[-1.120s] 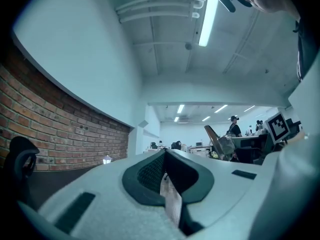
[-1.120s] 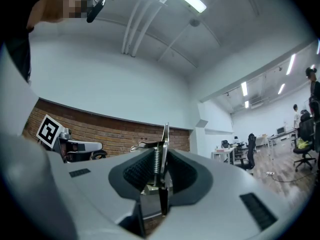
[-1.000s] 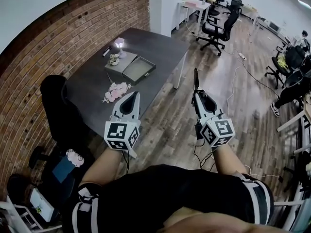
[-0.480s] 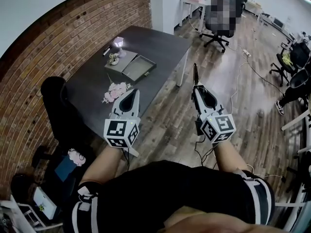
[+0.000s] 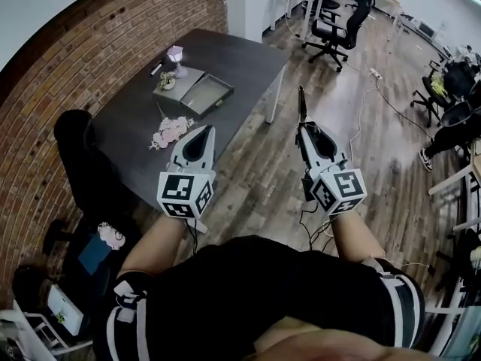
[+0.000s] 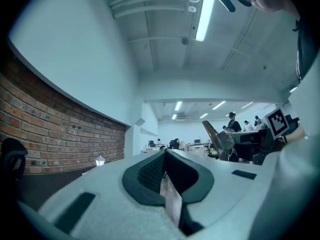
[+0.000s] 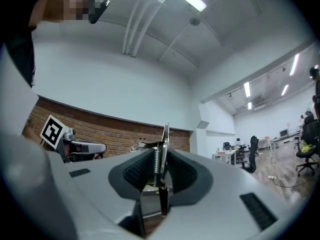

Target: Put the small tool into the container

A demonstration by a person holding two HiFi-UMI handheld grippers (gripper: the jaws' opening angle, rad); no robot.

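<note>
Brick wall (image 5: 83,66) runs along the left of an open office, with a dark desk (image 5: 233,55) standing against it on a wood-plank floor (image 5: 263,179) and office chairs (image 5: 334,32) further back. The only print that shows is the black-and-white square markers on the cubes (image 5: 186,195) of the two grippers.

The left gripper (image 5: 204,131) hangs over the desk's near edge. In its own view the left gripper (image 6: 165,156) has its dark ribbed pads (image 6: 150,171) together at the tips, with nothing between them.

The right gripper (image 5: 303,130) is out over the floor, off the desk's right edge. Its pads (image 7: 135,171) are clamped on the small tool (image 7: 160,151) — a thin metal piece with a coil spring along it, standing upright past the fingertips. In the head view the small tool (image 5: 301,104) shows as a dark sliver pointing away from the person.

The tray (image 5: 224,92) lies toward the desk's far left — beside a small lamp (image 5: 175,57), with pink flowers (image 5: 168,131) nearer the front edge — well apart from the tool.
</note>
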